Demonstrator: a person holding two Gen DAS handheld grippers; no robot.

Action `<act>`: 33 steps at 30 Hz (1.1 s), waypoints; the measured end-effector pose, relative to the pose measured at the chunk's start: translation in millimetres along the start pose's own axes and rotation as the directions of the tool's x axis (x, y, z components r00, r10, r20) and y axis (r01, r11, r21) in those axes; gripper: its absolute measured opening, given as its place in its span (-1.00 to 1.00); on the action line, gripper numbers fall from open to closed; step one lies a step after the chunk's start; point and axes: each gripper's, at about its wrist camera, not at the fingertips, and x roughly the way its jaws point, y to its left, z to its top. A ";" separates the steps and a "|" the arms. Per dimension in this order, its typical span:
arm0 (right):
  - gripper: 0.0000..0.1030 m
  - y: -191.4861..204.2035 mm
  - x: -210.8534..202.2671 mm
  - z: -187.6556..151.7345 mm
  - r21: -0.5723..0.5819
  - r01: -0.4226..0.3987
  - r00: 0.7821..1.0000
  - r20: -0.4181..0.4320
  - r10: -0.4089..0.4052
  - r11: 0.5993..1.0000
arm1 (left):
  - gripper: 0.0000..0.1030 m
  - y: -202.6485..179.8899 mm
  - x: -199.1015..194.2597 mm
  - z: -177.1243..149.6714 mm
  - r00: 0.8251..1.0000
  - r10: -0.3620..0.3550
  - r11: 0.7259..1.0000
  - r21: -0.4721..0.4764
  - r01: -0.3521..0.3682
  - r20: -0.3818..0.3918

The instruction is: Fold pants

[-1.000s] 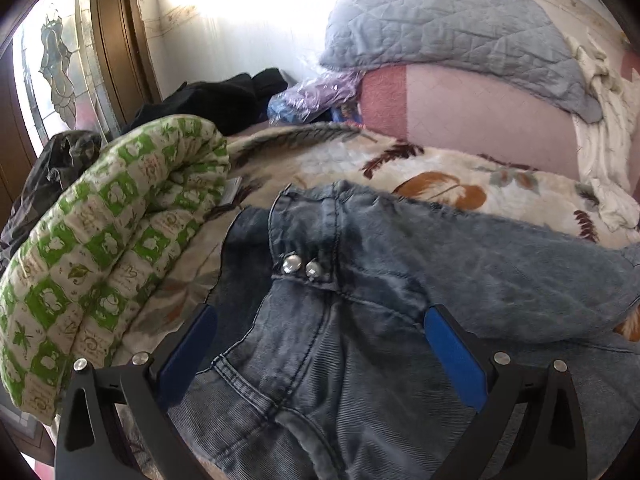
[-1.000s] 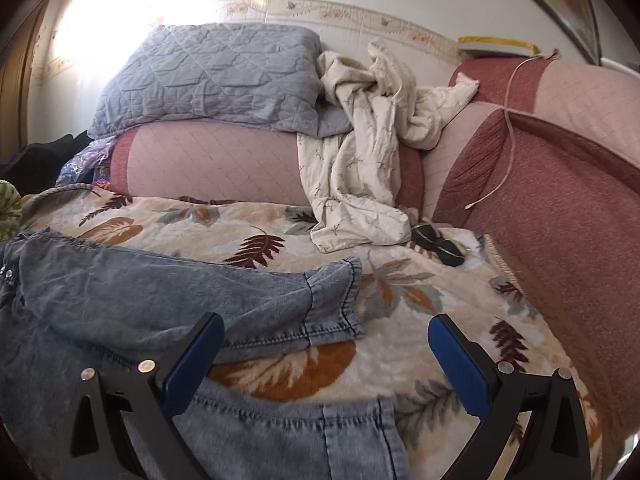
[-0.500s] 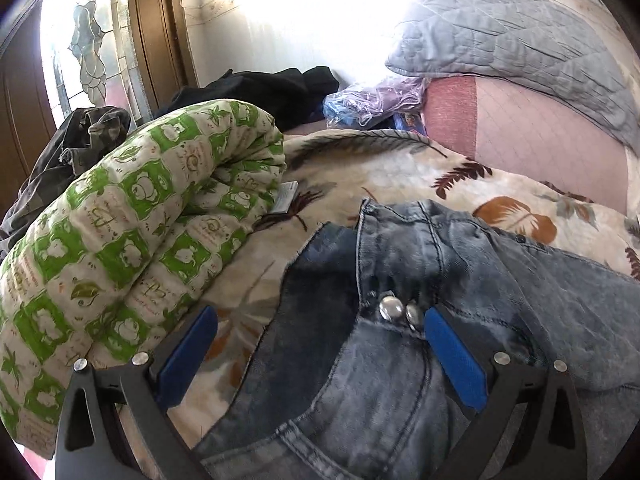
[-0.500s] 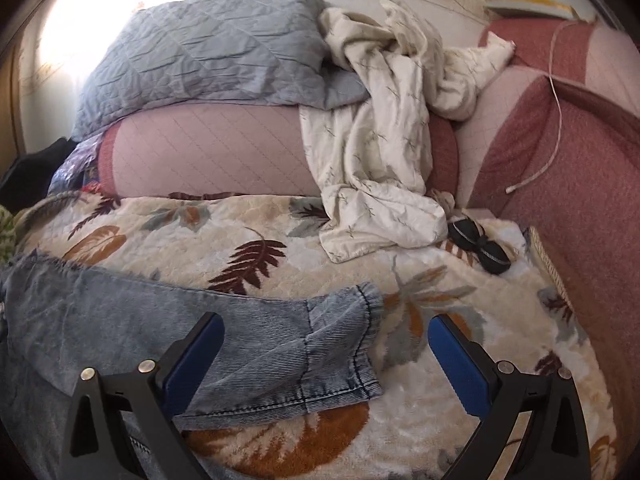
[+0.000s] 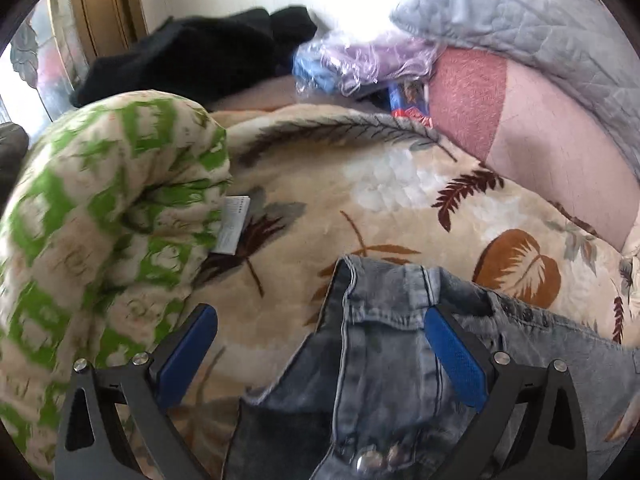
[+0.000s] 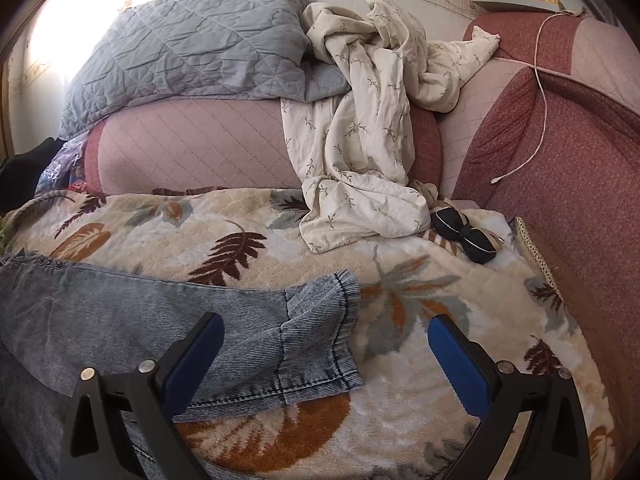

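Left tool [image 5: 320,340] and right tool [image 6: 326,340] both gape, empty, over jeans [image 6: 120,320] lying across the bed blanket [image 6: 400,264]. Denim judged heavy, limp, non-slip; grip waistband [image 5: 384,292] and cuff [image 6: 320,320].

Home bedroom, leaf-print blanket [image 6: 280,248], quilted pillow [image 6: 192,40]

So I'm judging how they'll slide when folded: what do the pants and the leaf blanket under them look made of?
The pants look like faded blue denim: ribbed weave, stitched hems, metal buttons. The leaf blanket looks like plush fleece, with a fuzzy matte pile, so probably some grip.
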 end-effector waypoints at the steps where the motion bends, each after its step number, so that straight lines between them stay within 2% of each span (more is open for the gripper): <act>1: 1.00 -0.3 0.3 0.1 0.005 -0.003 1.000 0.001 0.003 1.000 | 0.99 -0.1 5.6 4.3 1.000 -0.008 1.000 -0.009 0.008 -0.018; 3: 1.00 -0.9 -0.1 -0.4 0.006 -0.006 1.000 0.005 0.006 1.000 | 0.88 -2.0 19.7 9.2 0.996 -0.057 0.998 -0.023 0.055 -0.071; 5: 1.00 -0.9 -0.8 -1.2 0.002 0.001 1.000 0.014 -0.001 1.000 | 0.45 -5.4 29.9 10.5 0.992 -0.068 0.998 -0.022 0.066 -0.105; 7: 1.00 -1.6 -0.9 -1.6 0.007 -0.002 1.000 0.019 0.002 1.000 | 0.27 -10.6 40.5 12.6 0.985 -0.104 0.995 -0.017 0.103 -0.140; 9: 1.00 -1.9 -0.3 -1.5 0.012 -0.002 1.000 0.020 0.002 1.000 | 0.08 -13.1 47.4 14.5 0.982 -0.115 0.993 -0.024 0.113 -0.150; 11: 1.00 -1.2 1.1 -1.5 0.006 0.000 1.000 0.020 0.000 1.000 | -0.28 -15.7 52.8 16.2 0.977 -0.150 0.989 -0.033 0.146 -0.152; 13: 1.00 -0.1 2.9 -1.4 -0.006 0.011 1.000 0.021 -0.011 1.000 | -0.46 -19.0 59.0 17.5 0.970 -0.182 0.983 -0.035 0.179 -0.159; 15: 1.00 -0.9 5.5 0.4 -0.013 0.019 1.000 0.023 -0.019 1.000 | -0.79 -20.5 64.7 17.2 0.967 -0.190 0.982 -0.031 0.187 -0.169; 16: 1.00 -2.0 7.3 2.8 -0.012 0.019 1.000 0.024 -0.018 1.000 | -0.87 -20.0 66.3 15.8 0.964 -0.202 0.979 -0.037 0.198 -0.173; 19: 1.00 -7.1 14.4 15.4 -0.001 0.000 1.000 0.024 0.000 1.000 | -0.92 -14.6 58.3 14.3 0.965 -0.228 0.973 -0.050 0.224 -0.131; 23: 1.00 -11.5 26.7 37.0 0.002 -0.071 0.997 -0.006 0.072 0.997 | -0.94 -11.3 38.2 15.6 0.963 -0.256 0.967 -0.039 0.253 -0.083; 26: 1.00 -10.0 38.7 50.1 -0.022 -0.113 0.993 -0.047 0.112 0.993 | -0.94 -8.3 15.7 18.6 0.953 -0.302 0.953 -0.036 0.301 -0.035; 29: 1.00 -6.0 52.8 58.0 -0.060 -0.096 0.991 -0.094 0.091 0.994 | -0.94 -9.5 -3.1 18.9 0.940 -0.341 0.940 -0.025 0.341 0.003; 33: 1.00 -1.7 79.3 62.8 -0.072 -0.102 0.983 -0.159 0.090 0.992 | -0.95 -16.6 -20.5 14.4 0.932 -0.361 0.933 0.016 0.361 0.031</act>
